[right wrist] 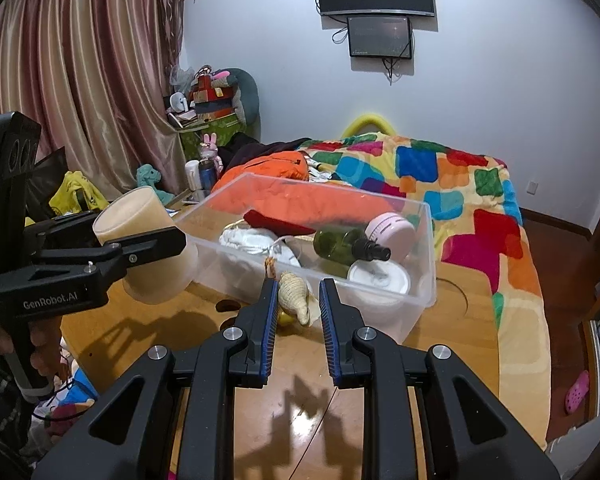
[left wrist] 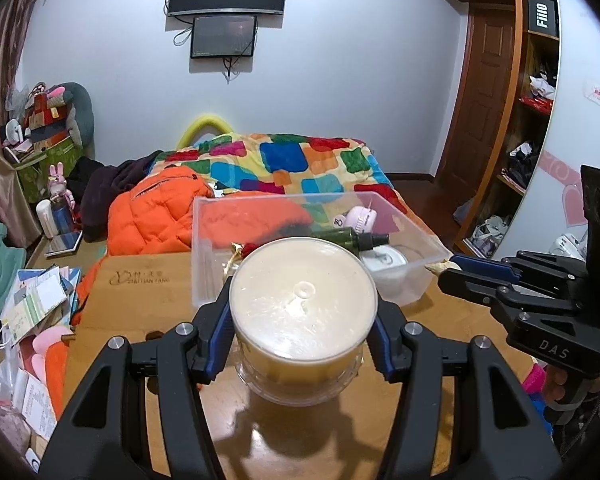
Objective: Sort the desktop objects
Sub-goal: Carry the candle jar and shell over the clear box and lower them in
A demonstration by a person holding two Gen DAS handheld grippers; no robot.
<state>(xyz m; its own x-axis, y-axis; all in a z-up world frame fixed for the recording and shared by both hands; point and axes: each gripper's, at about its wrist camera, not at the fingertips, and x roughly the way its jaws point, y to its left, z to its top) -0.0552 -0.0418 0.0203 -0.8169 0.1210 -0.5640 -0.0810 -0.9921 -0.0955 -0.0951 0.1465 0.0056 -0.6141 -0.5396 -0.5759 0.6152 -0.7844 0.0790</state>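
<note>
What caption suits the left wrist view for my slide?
Left gripper grips a cream jar over the table, before a clear bin.

Warm indoor light, sharp centre, heavy fisheye bending at the edges.

Light falls from above and behind: the grippers throw hard dark shadows onto the glossy wooden table [right wrist: 440, 360] near the cameras, which also shows soft glare. The far white wall [left wrist: 340, 80] is evenly lit. Corners go black with vignetting; the curtain [right wrist: 80, 80] and door [left wrist: 484, 92] curve strongly. No motion blur.
</note>
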